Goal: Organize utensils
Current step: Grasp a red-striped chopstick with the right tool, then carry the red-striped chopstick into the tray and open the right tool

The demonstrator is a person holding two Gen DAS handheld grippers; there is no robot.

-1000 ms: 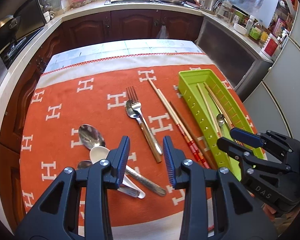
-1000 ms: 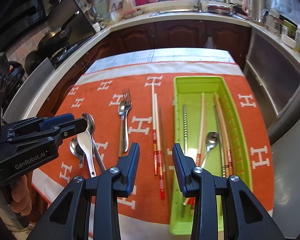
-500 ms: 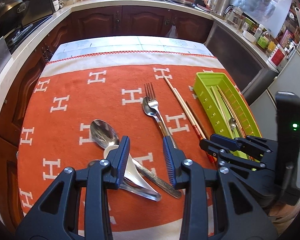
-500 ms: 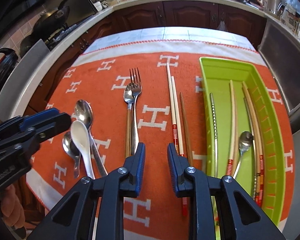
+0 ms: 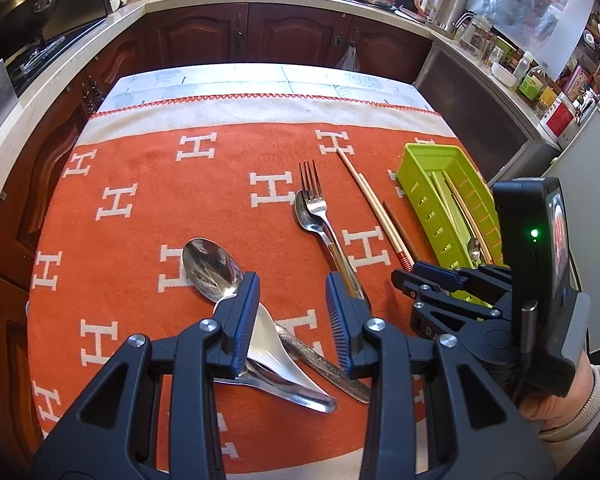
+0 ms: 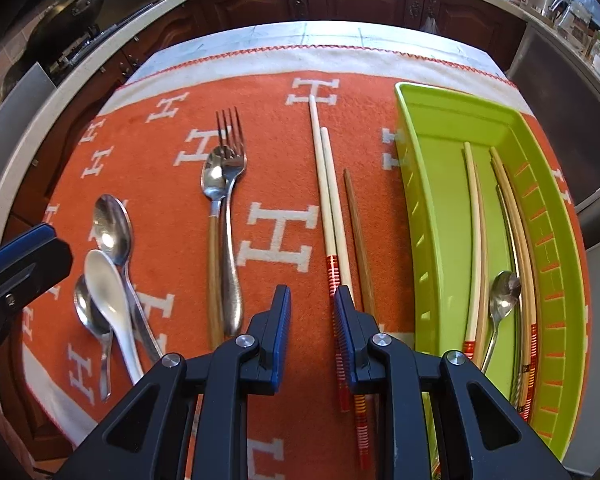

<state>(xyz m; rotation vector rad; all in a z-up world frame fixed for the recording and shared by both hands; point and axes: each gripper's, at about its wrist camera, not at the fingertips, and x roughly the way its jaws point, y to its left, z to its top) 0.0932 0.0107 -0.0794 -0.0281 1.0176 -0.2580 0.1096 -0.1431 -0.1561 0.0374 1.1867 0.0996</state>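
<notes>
Tray: green, right on the cloth; holds chopsticks and a small spoon.
Loose: chopsticks, fork mid-cloth; spoons near left.
Room: bare cloth far and far left.
Right gripper: jaws apart, nothing gripped, low over the chopsticks.
Left gripper: jaws apart, empty, above the spoons.

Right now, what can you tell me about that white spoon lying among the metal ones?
The white spoon looks like glossy ceramic or plastic, a soup-spoon shape with a deep oval bowl and a short tapering handle. It lies flat on the orange cloth near the front left edge, bowl facing up. It rests across a small metal spoon and against the handle of a large metal spoon. Neither gripper touches it.
</notes>
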